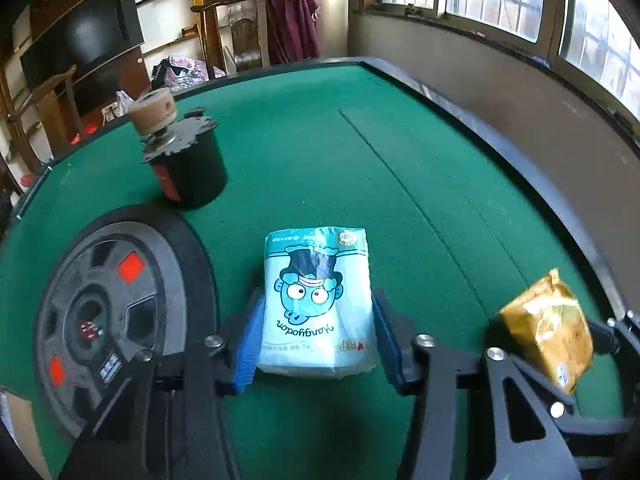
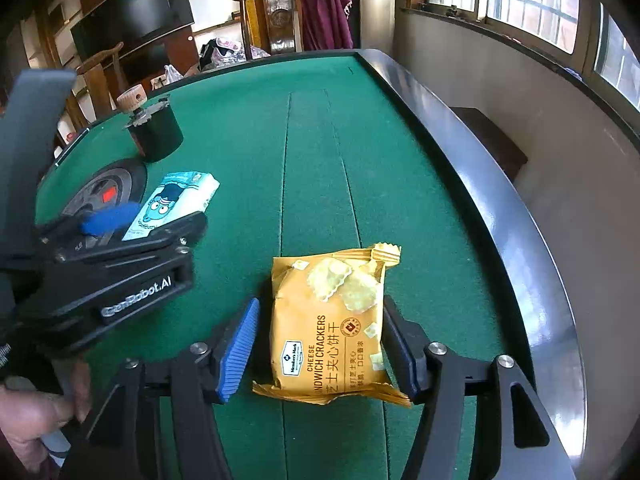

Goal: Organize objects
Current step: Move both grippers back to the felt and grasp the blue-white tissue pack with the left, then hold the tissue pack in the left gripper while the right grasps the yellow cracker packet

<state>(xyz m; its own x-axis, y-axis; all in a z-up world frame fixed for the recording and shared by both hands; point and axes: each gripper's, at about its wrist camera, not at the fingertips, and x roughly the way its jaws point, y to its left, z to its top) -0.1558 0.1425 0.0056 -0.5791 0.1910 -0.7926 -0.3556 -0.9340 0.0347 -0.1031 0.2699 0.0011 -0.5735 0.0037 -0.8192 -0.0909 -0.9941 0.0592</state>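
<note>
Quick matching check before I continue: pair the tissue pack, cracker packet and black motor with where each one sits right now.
Things:
1. tissue pack
2. cracker packet
3. black motor

Places:
A. standing alone on the green felt, far left
B. between the left hand-held gripper fingers
C. between the right hand-held gripper fingers

Pairs: 1-B, 2-C, 3-A

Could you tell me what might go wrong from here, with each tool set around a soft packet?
1. The left tool straddles the tissue pack; its pads look barely touching, so a lift could let the soft pack slip or crush.
2. The right tool brackets the cracker packet; squeezing hard may break the crackers.
3. The two tools sit close together, so lifting both could make them collide.
</note>
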